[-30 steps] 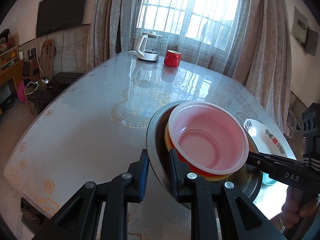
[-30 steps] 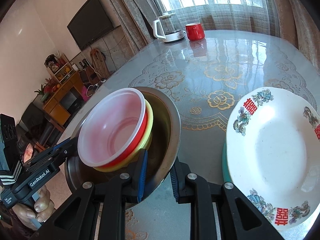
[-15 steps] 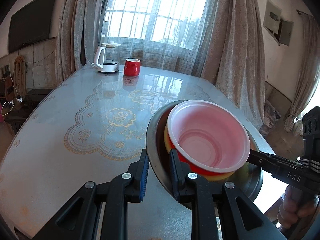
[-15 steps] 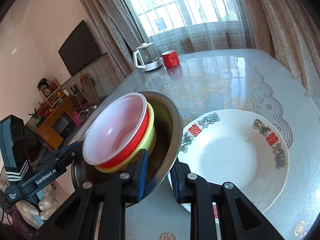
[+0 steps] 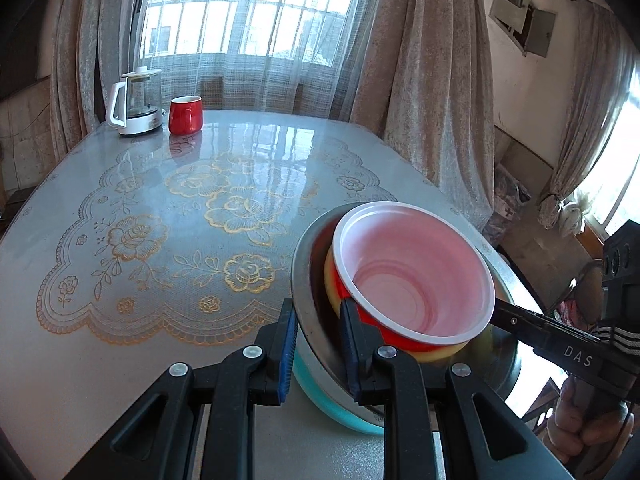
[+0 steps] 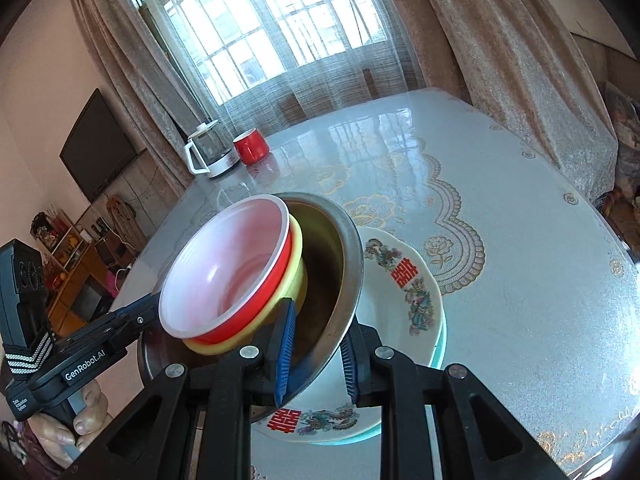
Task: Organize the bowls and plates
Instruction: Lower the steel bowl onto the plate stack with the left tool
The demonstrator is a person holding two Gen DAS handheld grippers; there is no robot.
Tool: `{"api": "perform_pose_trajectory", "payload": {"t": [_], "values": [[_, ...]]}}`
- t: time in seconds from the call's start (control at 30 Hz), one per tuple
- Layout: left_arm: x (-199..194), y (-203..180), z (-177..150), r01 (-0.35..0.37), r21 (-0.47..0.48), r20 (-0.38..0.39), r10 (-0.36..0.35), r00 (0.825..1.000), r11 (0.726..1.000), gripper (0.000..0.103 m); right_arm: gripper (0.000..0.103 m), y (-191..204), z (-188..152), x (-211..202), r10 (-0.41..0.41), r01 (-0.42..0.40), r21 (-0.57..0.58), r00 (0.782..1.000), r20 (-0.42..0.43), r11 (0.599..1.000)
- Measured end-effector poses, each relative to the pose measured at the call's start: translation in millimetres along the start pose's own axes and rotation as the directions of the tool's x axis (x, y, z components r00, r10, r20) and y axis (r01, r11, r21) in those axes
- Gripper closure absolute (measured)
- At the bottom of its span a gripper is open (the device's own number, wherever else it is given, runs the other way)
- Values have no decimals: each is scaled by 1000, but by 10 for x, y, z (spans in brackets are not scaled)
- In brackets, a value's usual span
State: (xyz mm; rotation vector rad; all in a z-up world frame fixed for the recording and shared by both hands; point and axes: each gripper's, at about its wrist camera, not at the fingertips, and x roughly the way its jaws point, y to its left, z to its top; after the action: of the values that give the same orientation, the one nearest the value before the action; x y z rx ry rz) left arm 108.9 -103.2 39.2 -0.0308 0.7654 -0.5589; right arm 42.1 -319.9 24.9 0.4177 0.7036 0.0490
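**Table and room, with the bowl stack held over the plate**

We are gripping the steel bowl (image 5: 316,320) by opposite rims: left gripper (image 5: 318,350) and right gripper (image 6: 316,354) are each pinching it nearly closed. Nested inside are sitting a yellow bowl (image 6: 298,276) and a red bowl (image 5: 416,276). We are holding it tilted above the floral plate (image 6: 412,292), itself lying on a teal dish (image 5: 320,396). The glass-topped table (image 5: 160,216) is showing lace beneath. A kettle (image 5: 136,104) and red mug (image 5: 185,115) are standing at the far edge. Curtains (image 5: 432,60) are framing the window (image 6: 272,28); a television (image 6: 98,144) is hanging on the wall.
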Motion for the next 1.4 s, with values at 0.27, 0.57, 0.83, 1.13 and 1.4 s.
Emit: {"api": "perform_pose_trajectory", "payload": {"t": [0.27, 0.57, 0.83, 1.13, 1.4], "values": [[278, -80, -88, -6, 10, -72, 7, 997, 1000, 81, 81, -239, -87, 175, -41, 43, 47, 998, -41, 998], [343, -116, -138, 6, 9, -92, -5, 996, 1000, 81, 81, -331, -121, 228, -52, 55, 62, 997, -49, 997], [308, -107, -170, 26, -14, -98, -28, 995, 1000, 80, 80, -337, -121, 222, -39, 43, 72, 997, -60, 996], [243, -120, -202, 35, -24, -89, -37, 995, 999, 79, 73, -396, -98, 77, -23, 26, 117, 1000, -20, 993], [181, -114, -225, 20, -22, -74, -22, 997, 1000, 79, 77, -413, -110, 22, -48, 45, 127, 999, 22, 991]]}}
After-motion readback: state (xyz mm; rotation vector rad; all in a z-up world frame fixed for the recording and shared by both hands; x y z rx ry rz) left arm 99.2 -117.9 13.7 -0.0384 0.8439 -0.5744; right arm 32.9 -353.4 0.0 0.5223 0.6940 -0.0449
